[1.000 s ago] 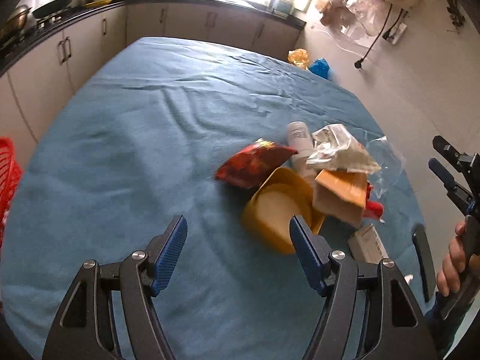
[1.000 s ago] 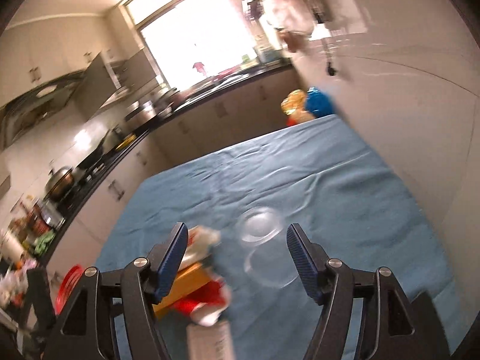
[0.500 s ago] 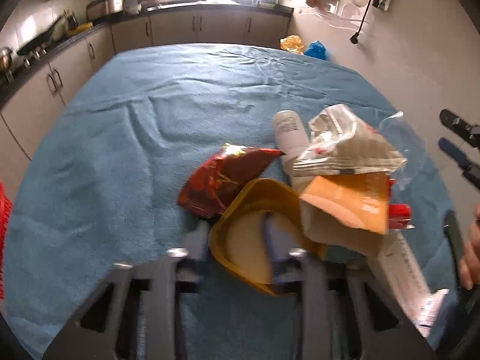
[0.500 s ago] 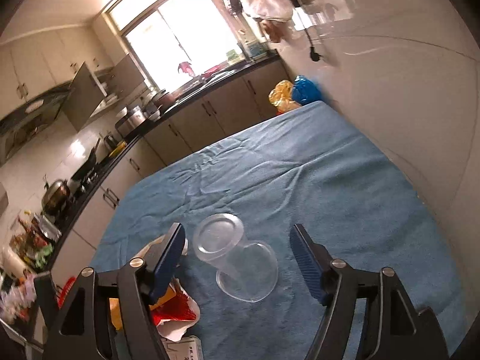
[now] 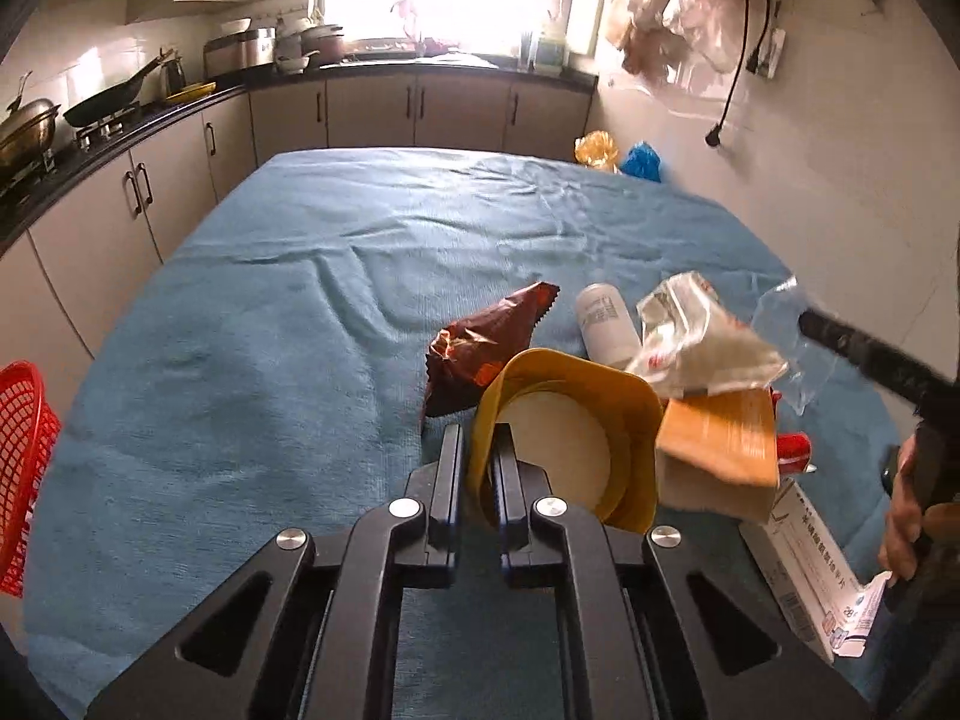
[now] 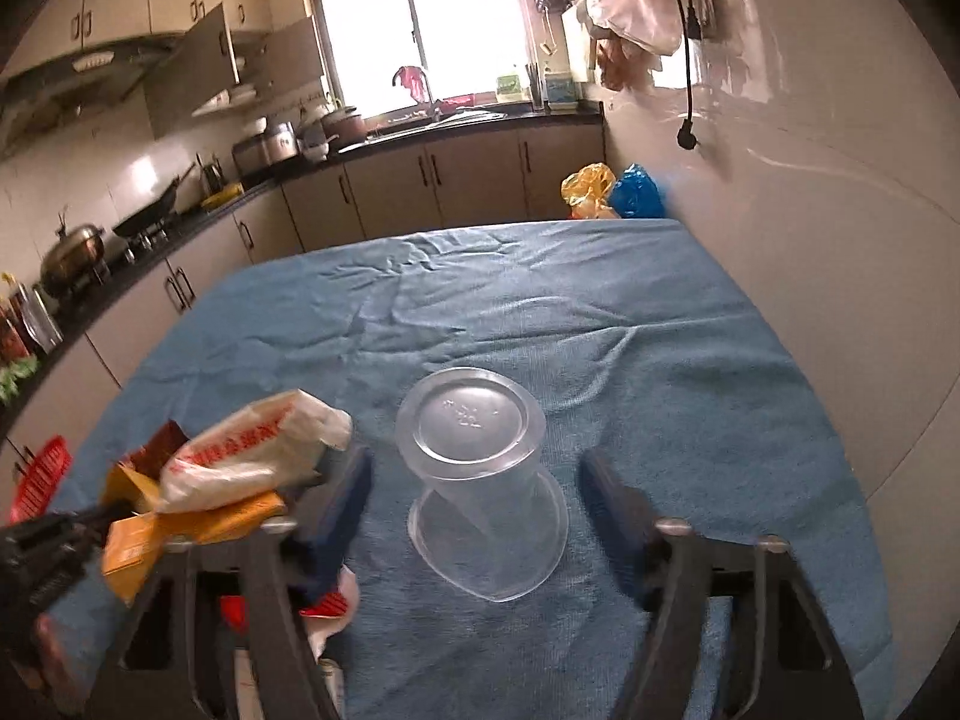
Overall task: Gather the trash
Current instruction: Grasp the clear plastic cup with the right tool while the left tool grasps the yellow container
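Observation:
A pile of trash lies on the blue-covered table (image 5: 300, 312). My left gripper (image 5: 478, 447) is shut on the near rim of a yellow paper bowl (image 5: 576, 414), one finger inside and one outside. Around the bowl lie a red-brown snack wrapper (image 5: 486, 342), a white bottle (image 5: 603, 324), a crumpled white wrapper (image 5: 702, 336) and an orange carton (image 5: 720, 444). A clear plastic cup (image 6: 480, 468) lies on its side between the jaws of my right gripper (image 6: 474, 498). Those jaws are closing, and their blurred pads stand apart from the cup.
A red basket (image 5: 24, 462) stands off the table's left side. A white box (image 5: 822, 564) lies at the near right edge by a person's hand (image 5: 906, 516). Kitchen cabinets (image 5: 372, 108) run behind and to the left. Yellow and blue bags (image 6: 612, 192) sit beyond the far corner.
My left jaws went from wide open to shut on the yellow bowl's rim. My right gripper came down around the clear cup, and its jaws narrowed.

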Available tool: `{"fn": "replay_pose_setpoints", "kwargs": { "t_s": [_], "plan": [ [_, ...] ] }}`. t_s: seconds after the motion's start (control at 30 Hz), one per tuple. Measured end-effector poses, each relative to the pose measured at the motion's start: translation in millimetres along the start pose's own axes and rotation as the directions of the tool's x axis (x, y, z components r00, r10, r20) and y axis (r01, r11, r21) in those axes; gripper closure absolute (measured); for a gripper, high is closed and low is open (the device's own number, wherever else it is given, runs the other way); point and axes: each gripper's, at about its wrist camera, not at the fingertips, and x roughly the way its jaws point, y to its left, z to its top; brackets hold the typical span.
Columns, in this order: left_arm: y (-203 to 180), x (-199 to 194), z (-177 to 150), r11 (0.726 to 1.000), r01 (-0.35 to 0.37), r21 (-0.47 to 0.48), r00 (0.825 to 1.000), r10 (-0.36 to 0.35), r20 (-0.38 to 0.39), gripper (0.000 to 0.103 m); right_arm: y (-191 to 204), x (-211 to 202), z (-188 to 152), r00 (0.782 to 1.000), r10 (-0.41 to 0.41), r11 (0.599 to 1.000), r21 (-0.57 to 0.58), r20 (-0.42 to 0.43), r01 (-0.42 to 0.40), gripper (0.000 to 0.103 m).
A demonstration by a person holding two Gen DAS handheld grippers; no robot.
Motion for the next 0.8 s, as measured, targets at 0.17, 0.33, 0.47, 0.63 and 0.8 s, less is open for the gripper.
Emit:
{"fn": "replay_pose_setpoints", "kwargs": {
  "t_s": [0.17,0.33,0.47,0.63,0.8],
  "plan": [
    [2,-6,2,0.998,0.064,-0.017,0.998,-0.064,0.025,0.095,4,5,-5,0.999,-0.048,0.998,-0.039,-0.017,0.047,0.071],
    [5,-5,4,0.992,0.122,-0.044,0.992,-0.121,0.028,0.095,7,-11,-5,0.998,-0.039,0.999,-0.021,0.043,0.040,0.072],
    [6,-9,5,0.994,0.093,-0.050,0.994,-0.090,0.057,0.095,5,-27,-4,0.993,-0.045,0.999,0.007,0.109,0.045,0.072],
    [12,-21,7,0.997,0.022,-0.071,0.990,-0.012,0.138,0.095,5,-47,-2,0.983,0.019,0.999,0.045,0.184,-0.028,0.072],
    [14,-25,9,0.996,-0.024,-0.088,0.985,0.038,0.169,0.095,19,-61,-5,0.965,0.118,0.992,0.006,0.234,-0.123,0.072]
  ]
}}
